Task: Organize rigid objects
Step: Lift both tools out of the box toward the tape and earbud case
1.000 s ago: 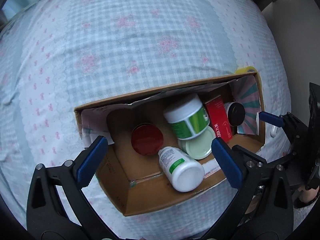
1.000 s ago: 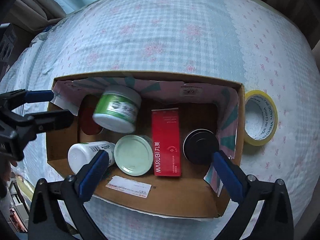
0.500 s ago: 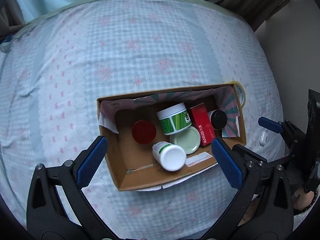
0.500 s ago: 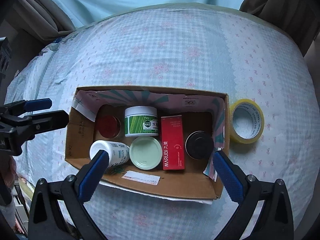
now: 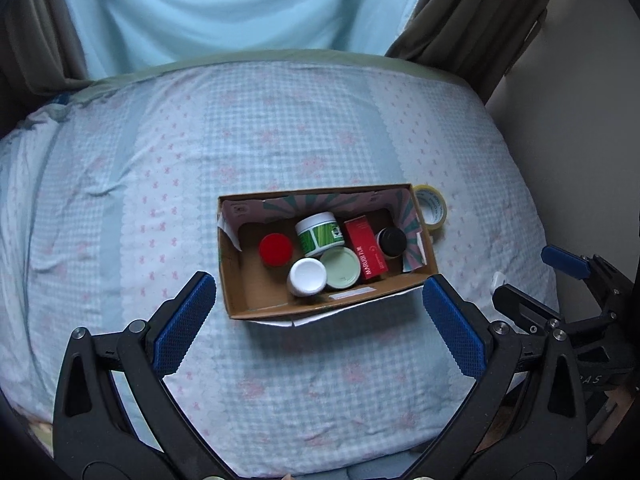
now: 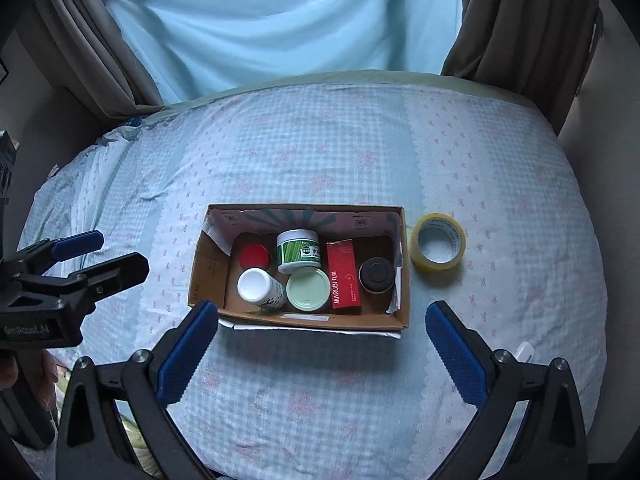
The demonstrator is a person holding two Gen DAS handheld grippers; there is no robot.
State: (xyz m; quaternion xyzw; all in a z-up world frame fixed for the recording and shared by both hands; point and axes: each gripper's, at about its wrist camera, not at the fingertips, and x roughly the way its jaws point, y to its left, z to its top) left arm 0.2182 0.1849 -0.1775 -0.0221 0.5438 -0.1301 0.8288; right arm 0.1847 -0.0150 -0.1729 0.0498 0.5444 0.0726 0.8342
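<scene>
An open cardboard box [image 5: 256,304] [image 6: 208,280] sits on the bed. Inside are a red-lidded jar [image 5: 275,249] [image 6: 254,257], a green-and-white tub [image 5: 319,233] [image 6: 299,255], a white-capped bottle [image 5: 307,276] [image 6: 258,286], a pale green lid [image 5: 340,268] [image 6: 309,291], a red box [image 5: 366,254] [image 6: 344,276] and a black-lidded jar [image 5: 392,241] [image 6: 376,276]. My left gripper [image 5: 320,320] is open and empty, above the box's near side. My right gripper [image 6: 322,344] is open and empty, also high above the near side.
A roll of yellow tape [image 5: 431,212] [image 6: 439,248] lies on the checked bedsheet [image 5: 160,200] right of the box. A small white object [image 6: 525,350] lies near the bed's right front. Blue curtains [image 6: 280,20] hang behind the bed.
Both grippers have pulled up and back from the box, which now looks much smaller. The box's contents are unchanged; the white bottle now shows cap-up.
</scene>
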